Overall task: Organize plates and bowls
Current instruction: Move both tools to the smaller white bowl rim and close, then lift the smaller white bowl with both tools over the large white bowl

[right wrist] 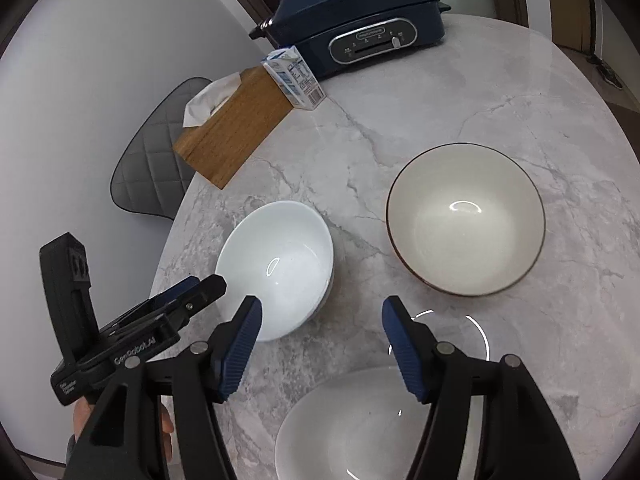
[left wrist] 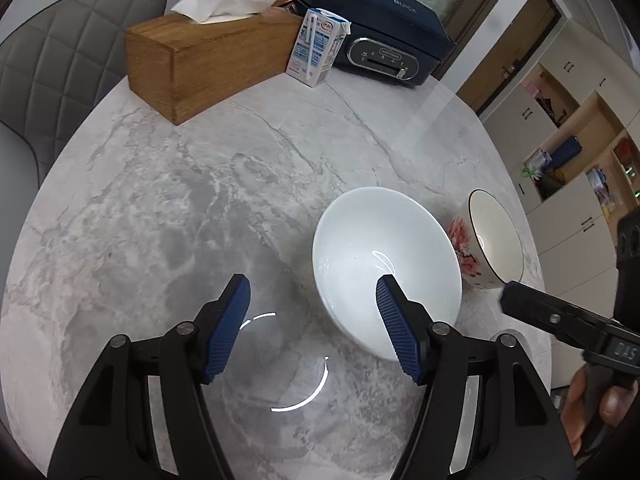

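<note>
Nearest the lens in the right wrist view: white plate at the bottom edge, partly under the right gripper, jaws spread wide, nothing held. Hovering above marble table, not touching anything. Plain white bowl ahead-left of the left finger, close; rimmed bowl with dark edge ahead-right, a bit further. Both bowls upright, apart from each other, unstacked — probably laid out separately so each can be picked and nested.

Left wrist view: left gripper also spread wide, empty. Right finger overlapping the near rim of the white bowl in view; contact or hover above, cannot tell. Left finger over bare table. Looks like lining up for a rim pinch, judging by the offset. Floral-sided bowl just beyond the white one, near the table edge, small gap between them. Other gripper's tip visible at right, close to that bowl.

Clutter at far side, well apart from dishes: wooden tissue box, milk carton, dark blue cooker; grey chair beyond the table. Task barely begun by the look: nothing stacked yet.
</note>
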A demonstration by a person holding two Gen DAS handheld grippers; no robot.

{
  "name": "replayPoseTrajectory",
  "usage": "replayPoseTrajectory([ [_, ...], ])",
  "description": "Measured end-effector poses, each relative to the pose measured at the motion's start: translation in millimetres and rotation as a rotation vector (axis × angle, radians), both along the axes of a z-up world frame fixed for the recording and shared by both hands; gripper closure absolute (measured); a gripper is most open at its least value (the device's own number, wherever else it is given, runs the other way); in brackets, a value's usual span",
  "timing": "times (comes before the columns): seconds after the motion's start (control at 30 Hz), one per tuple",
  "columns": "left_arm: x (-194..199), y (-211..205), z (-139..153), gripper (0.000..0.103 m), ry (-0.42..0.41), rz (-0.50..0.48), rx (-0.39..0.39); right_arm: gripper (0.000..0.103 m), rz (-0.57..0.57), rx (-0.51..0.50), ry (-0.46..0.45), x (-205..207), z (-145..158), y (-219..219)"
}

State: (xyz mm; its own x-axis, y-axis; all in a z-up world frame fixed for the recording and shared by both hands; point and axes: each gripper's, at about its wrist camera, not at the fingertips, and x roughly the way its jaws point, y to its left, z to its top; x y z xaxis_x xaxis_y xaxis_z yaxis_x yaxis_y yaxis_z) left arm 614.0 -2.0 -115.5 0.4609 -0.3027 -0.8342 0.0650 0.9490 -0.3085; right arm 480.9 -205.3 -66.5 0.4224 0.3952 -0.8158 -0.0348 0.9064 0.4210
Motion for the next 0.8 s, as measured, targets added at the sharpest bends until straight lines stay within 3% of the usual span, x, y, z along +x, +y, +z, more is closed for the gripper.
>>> replayPoseTrajectory([
  [0.43,28.4,1.1,-23.7,0.042,-0.007,-0.003,0.022,0.041,0.007,-0.042,0.092,47.4,-39.9,21.7],
  [0.47,29.3,-0.9,-26.0,0.049,-0.005,-0.009,0.033,0.048,0.013,-0.052,0.091,48.7,-41.7,24.4],
  [0.5,31.0,-3.1,-29.1,0.064,0.008,-0.016,0.041,0.054,0.023,-0.055,0.097,50.3,-43.9,27.0],
  [0.57,31.2,-5.6,-31.6,0.079,0.019,-0.017,0.026,0.075,0.040,-0.062,0.121,52.1,-47.6,32.0],
  [0.6,32.2,-8.5,-31.8,0.088,0.013,-0.025,0.029,0.079,0.046,-0.072,0.125,52.7,-48.5,34.7],
  [0.8,29.7,-16.8,-30.1,0.095,0.018,-0.052,0.024,0.092,0.052,-0.101,0.126,51.9,-49.8,39.5],
])
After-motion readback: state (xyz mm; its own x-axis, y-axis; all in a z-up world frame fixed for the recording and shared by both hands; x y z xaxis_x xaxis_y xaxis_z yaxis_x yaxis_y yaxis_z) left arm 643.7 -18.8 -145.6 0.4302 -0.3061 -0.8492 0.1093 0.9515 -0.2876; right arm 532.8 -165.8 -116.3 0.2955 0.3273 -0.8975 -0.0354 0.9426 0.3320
